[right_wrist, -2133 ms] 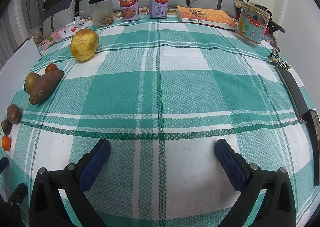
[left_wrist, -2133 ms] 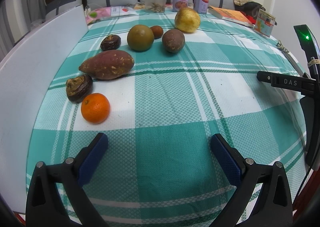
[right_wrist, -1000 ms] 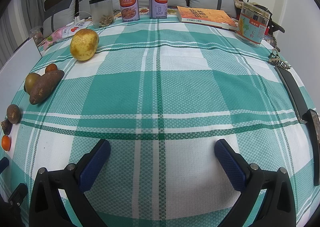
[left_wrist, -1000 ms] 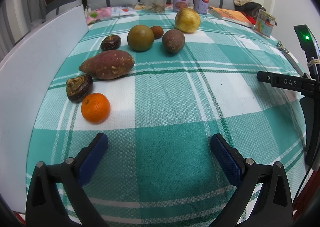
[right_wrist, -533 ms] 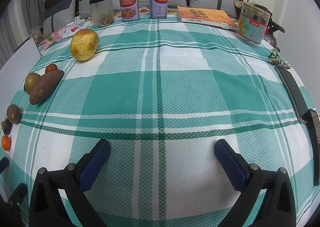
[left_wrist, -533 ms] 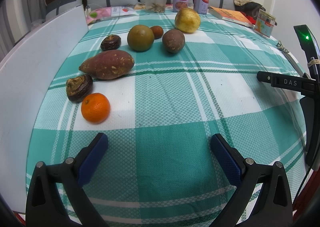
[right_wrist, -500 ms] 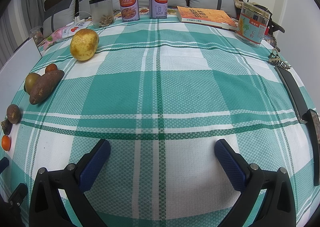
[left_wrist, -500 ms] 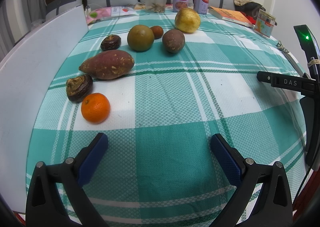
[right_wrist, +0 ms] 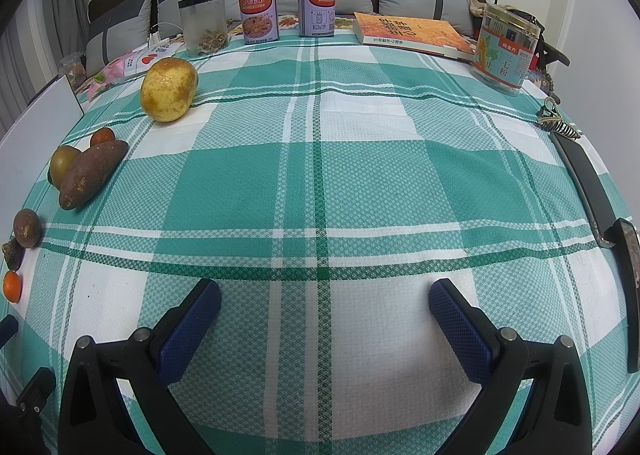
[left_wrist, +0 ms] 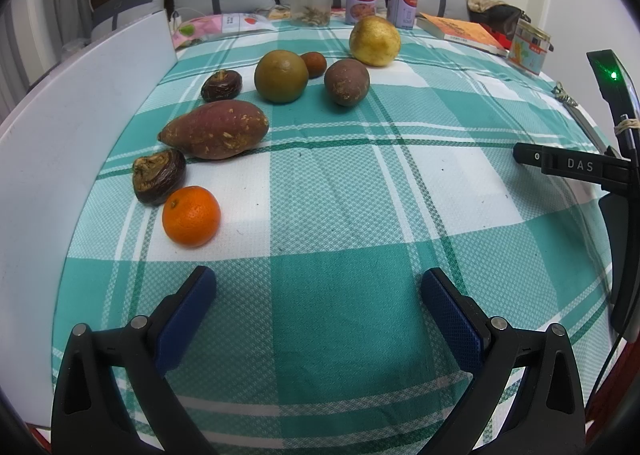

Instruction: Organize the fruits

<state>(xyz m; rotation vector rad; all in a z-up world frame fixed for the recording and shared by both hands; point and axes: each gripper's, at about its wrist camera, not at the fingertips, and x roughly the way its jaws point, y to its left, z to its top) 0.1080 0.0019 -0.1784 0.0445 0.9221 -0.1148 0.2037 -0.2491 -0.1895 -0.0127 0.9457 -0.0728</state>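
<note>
— Which claw do I send in first?

— My left gripper (left_wrist: pixel 318 291): its jaws are spread wide and empty, and the mandarin orange (left_wrist: pixel 191 215) sits just ahead and left of its left finger, on the plaid tablecloth (left_wrist: pixel 360 195) beside the sweet potato (left_wrist: pixel 216 129).

— And the other?

— My right gripper (right_wrist: pixel 325 305), equally wide and empty, faces bare cloth; the fruit lies well off to its left.

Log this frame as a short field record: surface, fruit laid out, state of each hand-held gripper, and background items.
surface: green-and-white plaid cloth
fruit: orange, sweet potato, round green fruit, yellow pear, two shrivelled dark fruits, all along the left side
left hand-held gripper: open, empty, above bare cloth
right hand-held gripper: open, empty, away from the fruit
background: two cans, clear jar, orange book
task status: no fruit grasped yet
</note>
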